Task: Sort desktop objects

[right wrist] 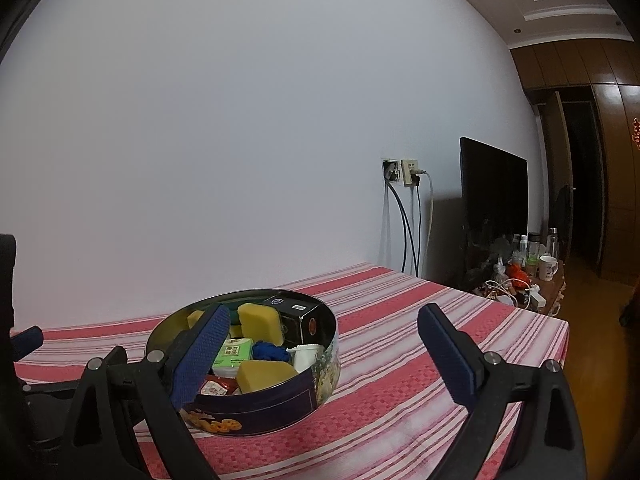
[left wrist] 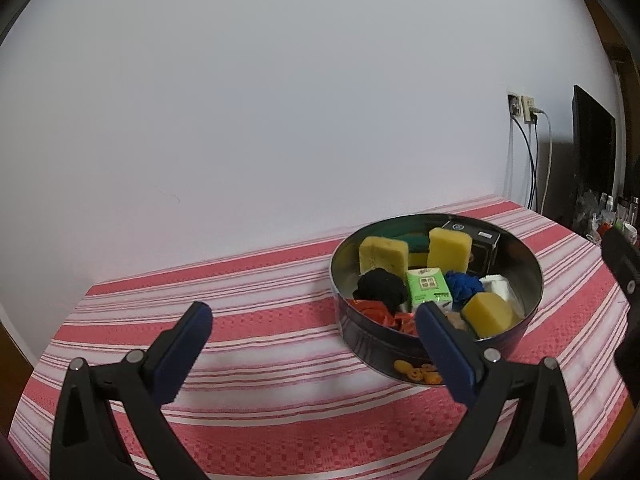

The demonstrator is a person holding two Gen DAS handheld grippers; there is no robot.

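tin filled, both grippers parted and empty

left wrist view: we note our left gripper (left wrist: pixel 314 312) with its fingers spread wide, nothing between the blue pads (left wrist: pixel 182 354). it hangs over the red-and-white striped tablecloth (left wrist: pixel 248 320). the round metal tin (left wrist: pixel 528 280) stands ahead and to the right; our right finger overlaps its near wall in the picture, though we cannot tell whether they touch. inside the tin we count three yellow sponges: one at the back left (left wrist: pixel 383 257), one upright at the back centre (left wrist: pixel 449 248), one at the front right (left wrist: pixel 490 314). a green packet (left wrist: pixel 428 288) sits in the middle, a black cloth (left wrist: pixel 380 288) to its left, a blue cloth (left wrist: pixel 464 286) to its right, red wrappers (left wrist: pixel 376 312) at the front, a dark box (left wrist: pixel 482 246) against the far wall. part of the other gripper shows at the right edge.

right wrist view: our right gripper (right wrist: pixel 322 320) is likewise released, holding nothing. the same tin (right wrist: pixel 256 404) lies low and left, behind the left finger; the right finger stands over bare cloth, well apart from the tin. beyond the table we log a wall socket (right wrist: pixel 408 172) with cables, a dark screen (right wrist: pixel 494 208), a white mug (right wrist: pixel 547 268).
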